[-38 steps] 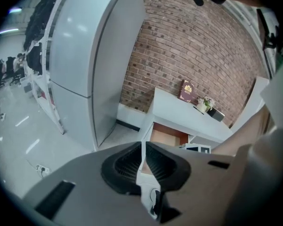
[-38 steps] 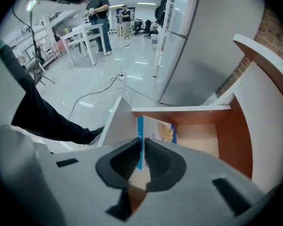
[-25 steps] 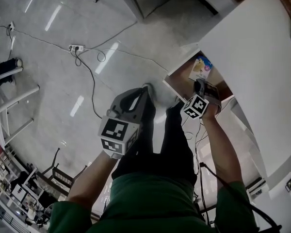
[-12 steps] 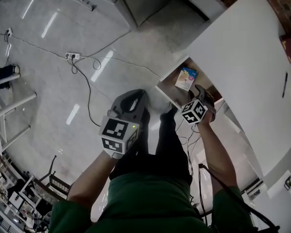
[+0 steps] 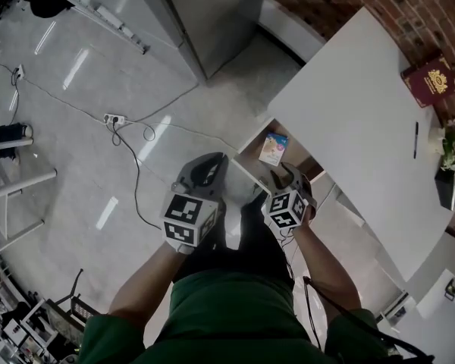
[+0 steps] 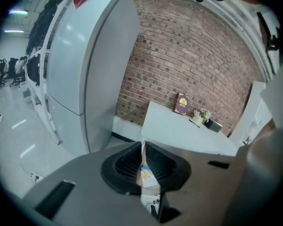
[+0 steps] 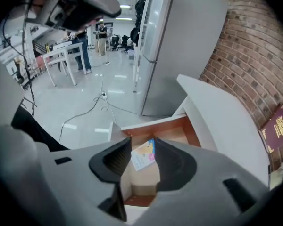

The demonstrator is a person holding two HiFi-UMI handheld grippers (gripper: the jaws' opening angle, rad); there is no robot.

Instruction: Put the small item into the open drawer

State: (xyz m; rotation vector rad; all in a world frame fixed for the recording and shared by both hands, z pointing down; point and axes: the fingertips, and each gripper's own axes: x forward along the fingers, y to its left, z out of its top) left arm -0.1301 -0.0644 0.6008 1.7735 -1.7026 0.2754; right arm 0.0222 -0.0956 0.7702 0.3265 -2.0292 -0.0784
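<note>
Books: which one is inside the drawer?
The small blue-and-yellow one, lying flat in the open drawer. The red book with gold print lies up on the white table.

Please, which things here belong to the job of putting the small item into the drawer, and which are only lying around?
Job: small item, already lying in the open drawer; right gripper, jaws just opened, empty.
Lying about: red book, pen, potted plant, power strip.
</note>
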